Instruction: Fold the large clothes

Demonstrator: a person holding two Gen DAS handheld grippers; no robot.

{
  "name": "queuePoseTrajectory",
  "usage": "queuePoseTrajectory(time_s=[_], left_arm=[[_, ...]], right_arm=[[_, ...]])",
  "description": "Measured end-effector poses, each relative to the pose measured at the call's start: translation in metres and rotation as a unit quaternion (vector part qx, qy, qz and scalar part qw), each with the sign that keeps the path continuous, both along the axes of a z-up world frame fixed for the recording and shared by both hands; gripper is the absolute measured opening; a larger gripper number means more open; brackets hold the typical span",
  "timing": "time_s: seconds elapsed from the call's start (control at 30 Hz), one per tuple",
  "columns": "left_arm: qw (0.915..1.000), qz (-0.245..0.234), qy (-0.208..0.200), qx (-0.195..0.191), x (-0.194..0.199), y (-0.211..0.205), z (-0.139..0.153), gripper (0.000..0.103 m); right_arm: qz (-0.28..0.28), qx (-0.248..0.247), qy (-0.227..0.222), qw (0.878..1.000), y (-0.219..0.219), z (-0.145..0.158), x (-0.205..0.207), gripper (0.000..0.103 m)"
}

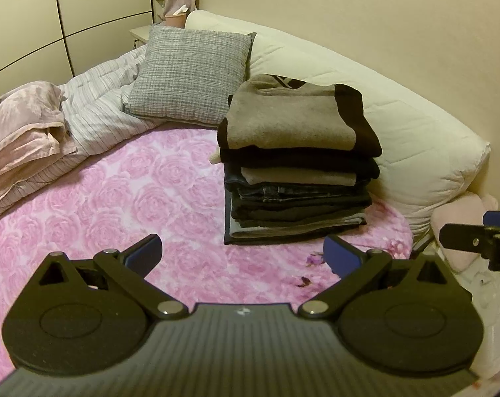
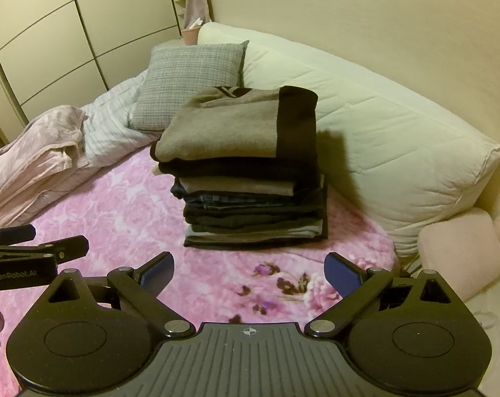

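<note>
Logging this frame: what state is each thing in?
Left gripper: open, empty.
Right gripper: open, empty.
Clothes stack: folded, piled on the bed.
Grey cushion: leaning on the white pillow.
Pink blanket: crumpled.

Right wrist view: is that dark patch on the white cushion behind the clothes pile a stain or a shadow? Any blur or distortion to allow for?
Right wrist view: a shadow cast by the folded stack onto the white cushion, not a stain; wardrobe lines bow from the fisheye. Left wrist view: same bowing, dark corners, soft yellowish light, stack sharp.
</note>
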State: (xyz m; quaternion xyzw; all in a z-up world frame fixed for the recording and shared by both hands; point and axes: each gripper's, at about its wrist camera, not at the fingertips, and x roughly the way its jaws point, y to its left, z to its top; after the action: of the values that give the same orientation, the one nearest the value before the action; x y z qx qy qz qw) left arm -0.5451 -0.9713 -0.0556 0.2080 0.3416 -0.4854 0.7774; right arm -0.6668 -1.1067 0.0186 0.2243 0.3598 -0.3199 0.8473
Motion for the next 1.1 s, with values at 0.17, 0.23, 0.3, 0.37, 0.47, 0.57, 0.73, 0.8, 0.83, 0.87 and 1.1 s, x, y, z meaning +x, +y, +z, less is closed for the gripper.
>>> queuePoseTrajectory(time_s=[0.17, 0.23, 0.3, 0.37, 0.47, 0.57, 0.73, 0.8, 0.83, 0.87, 1.1], left_arm=[[1.0000, 0.000, -0.001, 0.000, -0.0014, 0.0000, -0.0001, 0.102], [1.0000, 0.000, -0.001, 0.000, -0.0021, -0.0004, -0.0001, 0.102], [1.0000, 0.000, 0.000, 0.001, -0.0031, -0.0003, -0.0002, 0.102], [1.0000, -0.001, -0.001, 0.002, -0.0051, 0.0001, -0.0001, 0.102], [1.0000, 0.000, 0.001, 0.003, -0.0067, 0.0006, -0.0003, 0.102], [1.0000, -0.001, 0.000, 0.005, -0.0081, 0.0009, -0.0003, 0.102], [1.0000, 0.001, -0.003, 0.006, -0.0094, -0.0009, 0.0006, 0.102], [1.0000, 0.002, -0.003, 0.007, -0.0095, -0.0018, 0.0011, 0.102], [1.0000, 0.002, -0.002, 0.007, -0.0093, -0.0018, 0.0011, 0.102], [1.0000, 0.002, -0.001, 0.007, -0.0095, -0.0024, 0.0014, 0.102], [1.0000, 0.002, 0.001, 0.007, -0.0087, -0.0036, 0.0019, 0.102]], right_arm=[[-0.001, 0.000, 0.000, 1.000, 0.0015, 0.0001, -0.0004, 0.095], [-0.001, -0.002, 0.001, 1.000, 0.0016, 0.0000, -0.0006, 0.095], [0.000, -0.001, 0.000, 1.000, 0.0014, -0.0004, -0.0010, 0.095], [0.001, -0.002, 0.000, 1.000, 0.0013, -0.0009, -0.0014, 0.095], [0.005, -0.002, 0.001, 1.000, -0.0026, 0.0010, 0.0006, 0.095], [0.007, -0.001, 0.001, 1.000, -0.0036, 0.0010, 0.0007, 0.095], [0.009, -0.004, 0.001, 1.000, -0.0054, 0.0005, 0.0022, 0.095], [0.009, -0.003, 0.001, 1.000, -0.0054, 0.0004, 0.0022, 0.095], [0.009, -0.003, 0.000, 1.000, -0.0053, 0.0004, 0.0022, 0.095], [0.009, -0.003, 0.000, 1.000, -0.0052, 0.0003, 0.0025, 0.095], [0.010, -0.003, 0.001, 1.000, -0.0064, -0.0001, 0.0034, 0.095]])
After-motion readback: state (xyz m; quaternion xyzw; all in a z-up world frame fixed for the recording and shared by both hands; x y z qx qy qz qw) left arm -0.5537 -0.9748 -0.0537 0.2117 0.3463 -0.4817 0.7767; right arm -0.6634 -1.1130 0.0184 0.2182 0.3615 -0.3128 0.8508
